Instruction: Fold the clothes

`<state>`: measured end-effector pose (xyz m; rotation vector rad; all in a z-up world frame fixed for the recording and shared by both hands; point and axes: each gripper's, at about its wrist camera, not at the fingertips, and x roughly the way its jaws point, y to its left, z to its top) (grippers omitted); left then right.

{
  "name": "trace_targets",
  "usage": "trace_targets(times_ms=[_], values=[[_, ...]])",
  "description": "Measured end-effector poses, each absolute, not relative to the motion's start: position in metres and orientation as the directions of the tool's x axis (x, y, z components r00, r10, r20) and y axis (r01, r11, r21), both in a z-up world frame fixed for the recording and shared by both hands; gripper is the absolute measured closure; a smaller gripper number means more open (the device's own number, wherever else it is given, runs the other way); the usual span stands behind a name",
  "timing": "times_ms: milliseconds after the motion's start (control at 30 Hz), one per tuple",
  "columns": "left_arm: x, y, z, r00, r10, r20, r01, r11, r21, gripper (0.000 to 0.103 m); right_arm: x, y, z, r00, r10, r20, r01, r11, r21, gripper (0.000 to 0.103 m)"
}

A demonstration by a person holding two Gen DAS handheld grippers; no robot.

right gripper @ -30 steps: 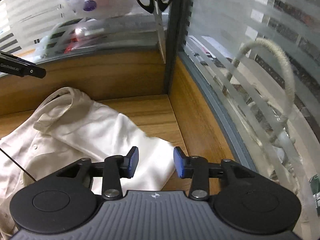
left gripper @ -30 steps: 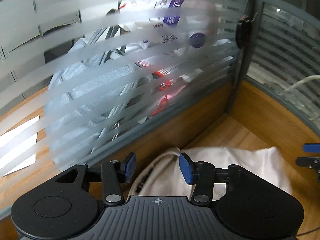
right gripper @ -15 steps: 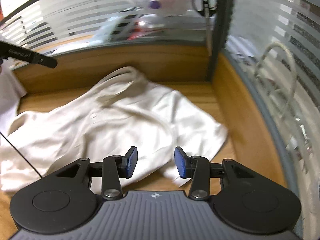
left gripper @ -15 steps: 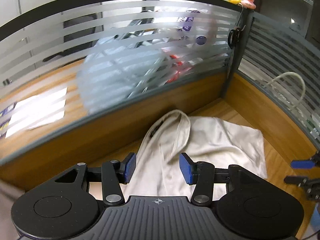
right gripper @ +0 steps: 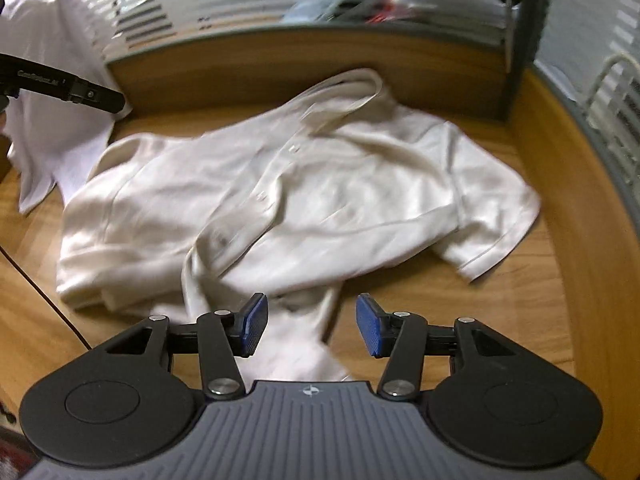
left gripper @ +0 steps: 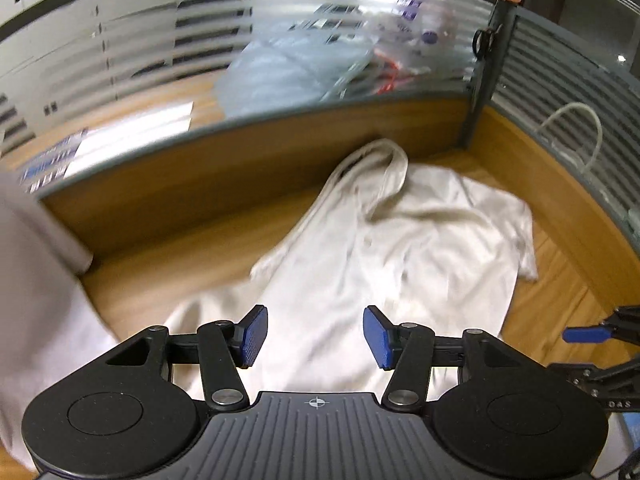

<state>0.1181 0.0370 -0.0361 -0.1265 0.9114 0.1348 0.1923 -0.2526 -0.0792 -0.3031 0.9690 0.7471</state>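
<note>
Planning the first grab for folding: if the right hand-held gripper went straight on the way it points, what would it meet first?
Most likely the rumpled lower part of the cream polo shirt, lying just ahead of the open right hand-held gripper on the wooden desk; depth is unclear.

Dim, warm indoor light – strong fisheye bending at the edges, motion blur smearing the crumpled cream cotton polo shirt (right gripper: 304, 200) and the far frosted striped glass partition (left gripper: 200, 52)
</note>
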Motion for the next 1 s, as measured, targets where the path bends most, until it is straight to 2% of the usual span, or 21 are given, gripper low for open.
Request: trace_targets(times_ms=[500, 533, 567, 600, 633, 667, 833, 1000], values=[[0.02, 0.039, -0.093, 0.519, 0.13, -0.845, -0.297, 0.954, -0.036, 0.038, 0.144, -0.218, -0.146, 0.278, 0.394, -0.876, -0.802, 0.597, 0.014, 0.049], [0.016, 0.038, -0.096, 0.513, 0.132, -0.848, -0.3, 0.953, -0.033, 0.038, 0.144, -0.218, -0.148, 0.276, 0.393, -0.877, -0.803, 0.596, 0.014, 0.054], [0.013, 0.037, -0.098, 0.507, 0.134, -0.852, -0.303, 0.952, -0.03, 0.038, 0.144, -0.218, -0.149, 0.274, 0.392, -0.878, -0.804, 0.594, 0.015, 0.067], [0.009, 0.036, -0.101, 0.5, 0.136, -0.855, -0.306, 0.952, -0.027, 0.037, 0.145, -0.219, -0.15, 0.274, 0.389, -0.88, -0.804, 0.594, 0.012, 0.076], [0.006, 0.036, -0.103, 0.494, 0.139, -0.858, -0.309, 0.951, -0.024, 0.037, 0.146, -0.221, -0.148, 0.277, 0.389, -0.879, -0.802, 0.598, 0.012, 0.093], [0.003, 0.035, -0.106, 0.488, 0.141, -0.862, -0.312, 0.95, -0.021, 0.037, 0.148, -0.224, -0.147, 0.279, 0.39, -0.878, -0.798, 0.603, 0.014, 0.101], [-0.013, 0.031, -0.119, 0.457, 0.149, -0.877, -0.326, 0.945, -0.009, 0.036, 0.164, -0.255, -0.115, 0.341, 0.425, -0.838, -0.756, 0.654, 0.024, 0.102], [-0.014, 0.024, -0.125, 0.448, 0.148, -0.882, -0.332, 0.943, -0.011, 0.036, 0.188, -0.301, -0.078, 0.444, 0.38, -0.811, -0.694, 0.719, -0.042, 0.102]])
